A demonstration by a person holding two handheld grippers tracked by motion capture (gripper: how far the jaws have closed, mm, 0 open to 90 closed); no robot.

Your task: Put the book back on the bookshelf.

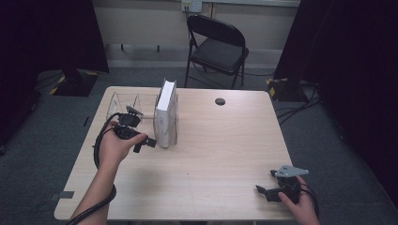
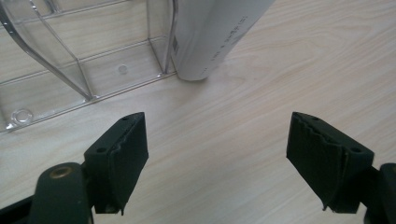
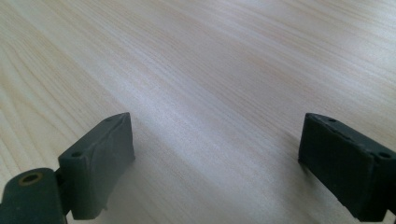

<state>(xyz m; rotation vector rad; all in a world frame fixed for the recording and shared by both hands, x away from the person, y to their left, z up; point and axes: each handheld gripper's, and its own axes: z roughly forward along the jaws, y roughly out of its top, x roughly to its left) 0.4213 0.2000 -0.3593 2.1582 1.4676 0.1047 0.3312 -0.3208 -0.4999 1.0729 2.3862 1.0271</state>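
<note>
White book [image 1: 166, 119] upright in clear rack [image 1: 123, 104] near worktop [image 1: 220, 154] far-left corner, spine print unreadable; left tongs [image 2: 217, 140] and right tongs [image 3: 217, 156] both wide open, empty.

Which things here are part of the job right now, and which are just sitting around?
In the job:
- white book, upright in the end slot
- clear rack beside it
- left gripper, fingers open, next to the book

Lying about:
- right gripper, open over bare table
- folding chair
- round grommet
</note>
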